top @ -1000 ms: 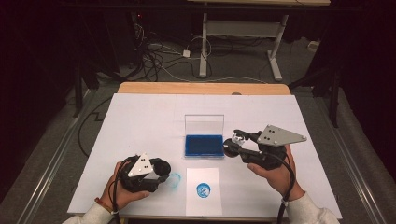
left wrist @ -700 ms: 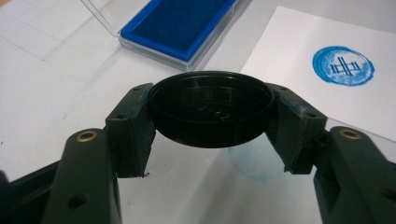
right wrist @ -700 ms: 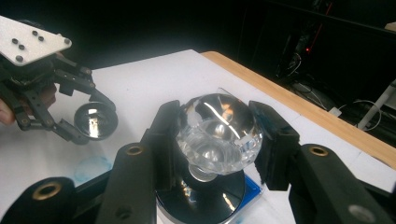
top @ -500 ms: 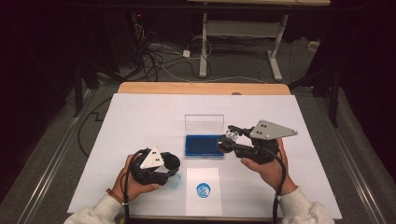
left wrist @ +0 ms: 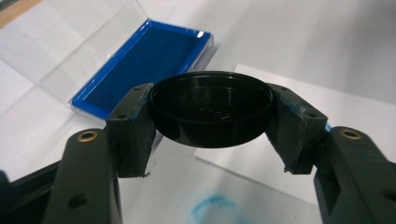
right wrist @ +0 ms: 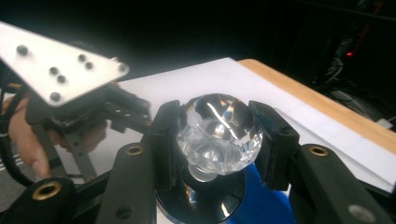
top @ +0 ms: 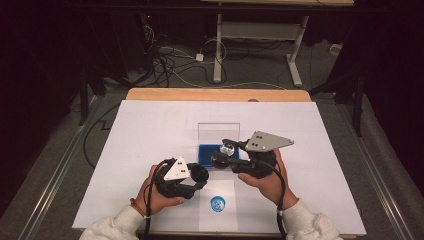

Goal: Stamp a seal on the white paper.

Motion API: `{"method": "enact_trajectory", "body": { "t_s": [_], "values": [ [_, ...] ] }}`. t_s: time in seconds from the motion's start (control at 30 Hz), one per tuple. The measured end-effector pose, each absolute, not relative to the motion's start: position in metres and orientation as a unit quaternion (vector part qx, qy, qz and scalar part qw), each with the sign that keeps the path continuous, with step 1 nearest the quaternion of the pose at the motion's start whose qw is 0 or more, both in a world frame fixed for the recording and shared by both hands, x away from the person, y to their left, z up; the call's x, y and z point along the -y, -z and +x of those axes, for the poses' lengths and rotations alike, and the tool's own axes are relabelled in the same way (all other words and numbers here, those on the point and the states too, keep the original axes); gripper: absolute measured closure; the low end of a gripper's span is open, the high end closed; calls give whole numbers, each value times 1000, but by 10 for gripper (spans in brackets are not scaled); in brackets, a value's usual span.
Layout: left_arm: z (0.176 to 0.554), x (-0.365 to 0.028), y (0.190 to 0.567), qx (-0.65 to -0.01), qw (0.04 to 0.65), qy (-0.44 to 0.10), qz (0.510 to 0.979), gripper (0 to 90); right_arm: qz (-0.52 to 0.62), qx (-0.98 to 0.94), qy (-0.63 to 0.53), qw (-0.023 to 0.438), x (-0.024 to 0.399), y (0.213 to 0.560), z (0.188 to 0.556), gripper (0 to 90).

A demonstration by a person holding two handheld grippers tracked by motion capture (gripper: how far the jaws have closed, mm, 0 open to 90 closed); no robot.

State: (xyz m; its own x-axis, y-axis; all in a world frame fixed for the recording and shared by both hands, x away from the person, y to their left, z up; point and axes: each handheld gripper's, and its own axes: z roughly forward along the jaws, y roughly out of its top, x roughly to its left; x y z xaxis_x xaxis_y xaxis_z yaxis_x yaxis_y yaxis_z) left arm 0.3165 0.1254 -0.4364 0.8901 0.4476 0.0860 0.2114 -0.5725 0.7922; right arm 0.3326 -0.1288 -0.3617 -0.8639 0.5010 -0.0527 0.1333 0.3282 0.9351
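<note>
A shallow black round cap (left wrist: pixel 212 107) sits crosswise between the jaws of my left gripper (left wrist: pixel 214 128), which is shut on it. In the high view that gripper (top: pixel 196 176) is low over the table, left of a white card (top: pixel 217 212) bearing a blue ring mark (top: pixel 217 204). My right gripper (right wrist: pixel 218 133) is shut on a clear faceted crystal ball (right wrist: pixel 218 126) that stands on a black round base (right wrist: pixel 201 198). From above, the ball (top: pixel 227 148) hangs over the blue-lined box (top: pixel 209 151); the two grippers are close together.
The box's clear lid (top: pixel 218 132) stands open behind the blue tray (left wrist: pixel 144 65). White paper (top: pixel 150 130) covers the table, with its wooden edge (top: pixel 215 94) at the far side. Cables and desk legs lie on the dark floor beyond.
My left gripper has slid right toward the card with the black cap. My right gripper has moved left with the crystal ball, over the blue box and closer to the left one.
</note>
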Motion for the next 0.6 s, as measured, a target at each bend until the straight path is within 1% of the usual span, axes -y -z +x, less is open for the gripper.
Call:
{"method": "enact_trajectory", "body": {
  "t_s": [0.27,0.6],
  "values": [
    [315,-120,433,-185,441,-136,868,367,190,-804,-547,139,113,372,329,568],
    [315,-115,433,-185,450,-126,864,368,184,-806,-548,127,107,376,327,568]
  ]
}}
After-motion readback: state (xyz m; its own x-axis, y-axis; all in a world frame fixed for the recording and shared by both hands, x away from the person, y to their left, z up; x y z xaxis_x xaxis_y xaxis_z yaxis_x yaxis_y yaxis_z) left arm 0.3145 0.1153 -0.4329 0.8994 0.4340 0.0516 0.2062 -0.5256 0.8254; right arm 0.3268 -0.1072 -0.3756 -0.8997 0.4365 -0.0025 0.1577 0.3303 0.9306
